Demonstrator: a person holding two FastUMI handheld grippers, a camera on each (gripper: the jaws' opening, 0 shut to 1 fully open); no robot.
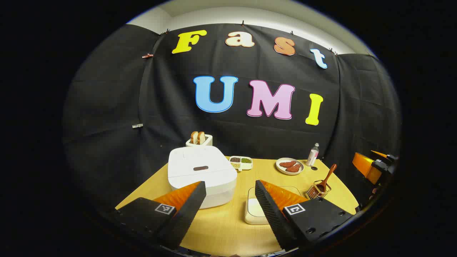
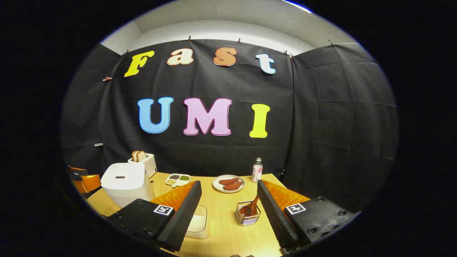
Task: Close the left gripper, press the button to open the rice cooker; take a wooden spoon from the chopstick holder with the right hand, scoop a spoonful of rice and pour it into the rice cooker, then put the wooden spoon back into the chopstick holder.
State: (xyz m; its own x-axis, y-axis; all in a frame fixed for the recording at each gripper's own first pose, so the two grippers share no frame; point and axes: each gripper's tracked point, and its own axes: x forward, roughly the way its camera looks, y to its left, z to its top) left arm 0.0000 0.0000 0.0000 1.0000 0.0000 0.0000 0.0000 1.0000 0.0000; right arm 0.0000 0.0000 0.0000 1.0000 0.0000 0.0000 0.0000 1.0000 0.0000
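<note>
A white rice cooker (image 1: 201,175) (image 2: 123,182) with its lid down sits on the left of the wooden table; a dark button (image 1: 200,167) lies on the lid. My left gripper (image 1: 230,207) hovers open in front of it, nothing between its fingers. A wooden spoon (image 1: 326,180) (image 2: 251,208) stands in a wire chopstick holder (image 1: 317,191) (image 2: 248,216) at the right. A clear container of rice (image 1: 255,210) (image 2: 198,221) lies between cooker and holder. My right gripper (image 2: 228,210) is open, above the table, just short of the holder. At the far right edge of the left gripper view I see the right gripper (image 1: 371,166).
A toaster (image 1: 199,140) (image 2: 144,162) with bread stands behind the cooker. A divided dish of grains (image 1: 241,162) (image 2: 177,179), a plate of brown food (image 1: 289,166) (image 2: 228,184) and a small bottle (image 1: 312,154) (image 2: 257,170) line the table's far side.
</note>
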